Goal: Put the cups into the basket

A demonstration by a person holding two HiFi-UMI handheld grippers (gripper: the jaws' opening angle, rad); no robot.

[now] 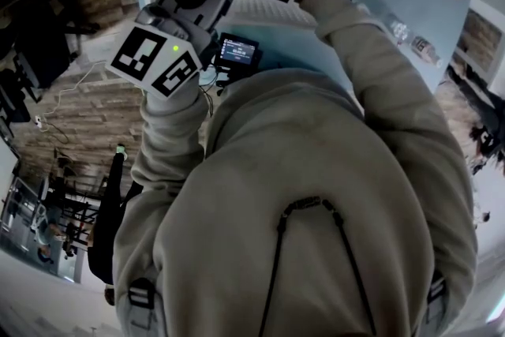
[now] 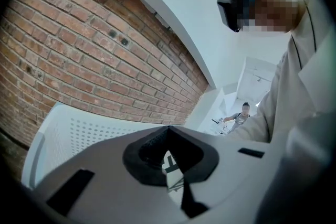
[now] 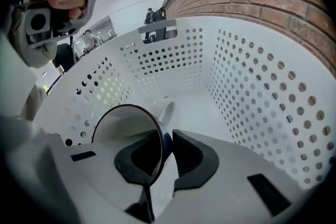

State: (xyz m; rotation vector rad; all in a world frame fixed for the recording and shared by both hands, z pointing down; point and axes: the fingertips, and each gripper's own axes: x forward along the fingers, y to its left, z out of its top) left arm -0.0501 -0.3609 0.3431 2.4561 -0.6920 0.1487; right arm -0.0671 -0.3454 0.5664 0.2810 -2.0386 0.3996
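White perforated basket is sitting on the blue tabletop. One white cup is hanging inside it, tilted, with its mouth facing near and its handle pointing far. Right tool is angling steeply down into the basket, clenched on the cup's wall at the rim. Left tool is hovering roughly level by the basket's left rim, with its jaws closed on nothing.

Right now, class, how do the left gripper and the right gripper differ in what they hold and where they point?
The right gripper is shut on the rim of a cup; the left gripper is shut on nothing. The right gripper points down into the white basket; the left gripper faces the brick wall. Both are white with black pads.
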